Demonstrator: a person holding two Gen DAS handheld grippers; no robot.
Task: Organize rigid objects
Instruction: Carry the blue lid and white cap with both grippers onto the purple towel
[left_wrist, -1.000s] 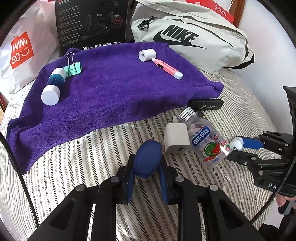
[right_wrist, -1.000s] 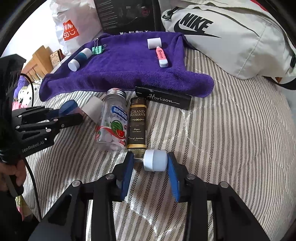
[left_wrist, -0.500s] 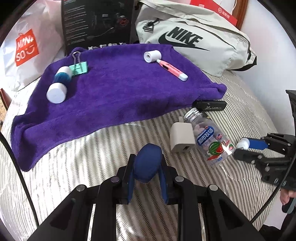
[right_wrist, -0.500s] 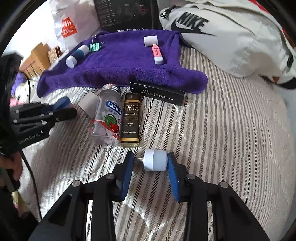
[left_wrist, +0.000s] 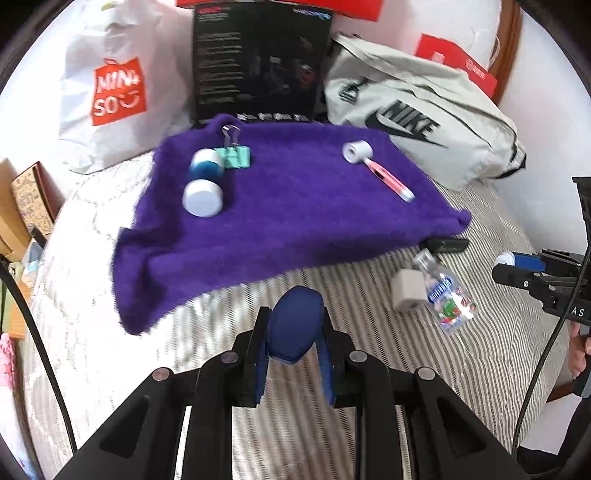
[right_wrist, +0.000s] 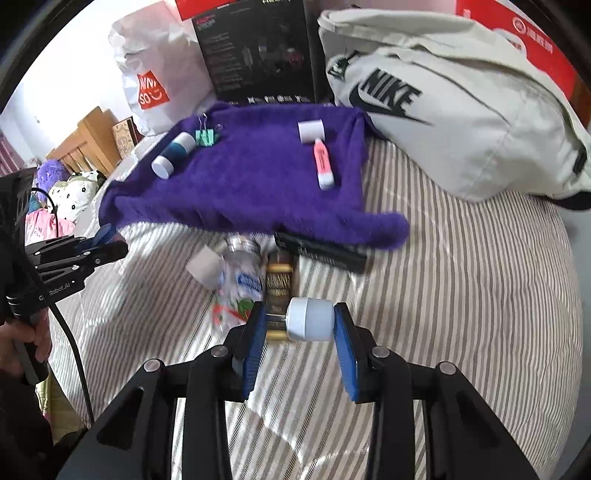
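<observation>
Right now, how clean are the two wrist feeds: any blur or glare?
Left wrist view: motion blur smears the striped bedding and clear bottle; purple towel soft. Right wrist view: bottle and gold-labelled box streaked, white bag washed out.

Striped bed (right_wrist: 461, 295) carries purple towel (right_wrist: 251, 184), bag (right_wrist: 461, 122).
</observation>
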